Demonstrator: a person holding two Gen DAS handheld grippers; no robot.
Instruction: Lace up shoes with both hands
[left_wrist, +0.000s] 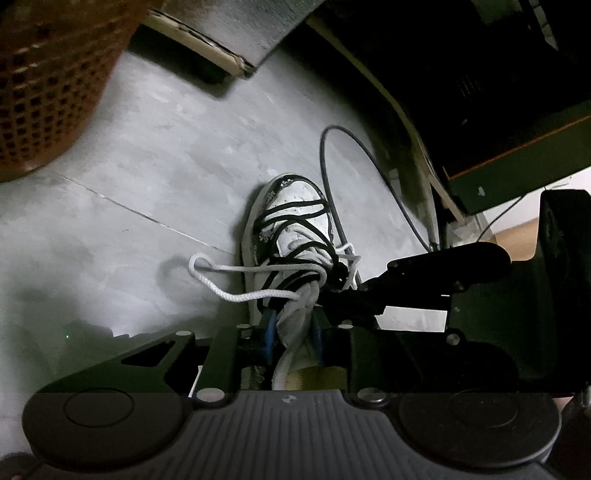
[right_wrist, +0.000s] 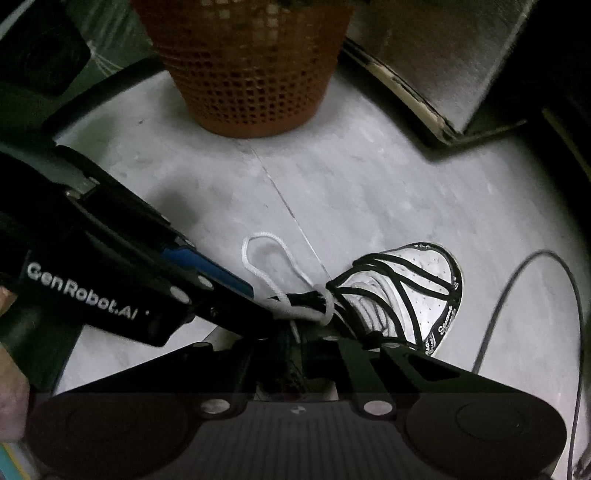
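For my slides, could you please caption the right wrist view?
Both grippers meet at a white sneaker, its lace looping across the floor.

One shoe (left_wrist: 295, 221), one white lace (left_wrist: 236, 291), one basket (right_wrist: 247, 66), one cable (left_wrist: 354, 147), two grippers.

The heel of the shoe (left_wrist: 295, 229) is hidden behind the left claw (left_wrist: 291, 332). The basket (right_wrist: 243, 70) is cut off by the top edge. The right claw's (right_wrist: 299, 354) tips are lost in shadow.
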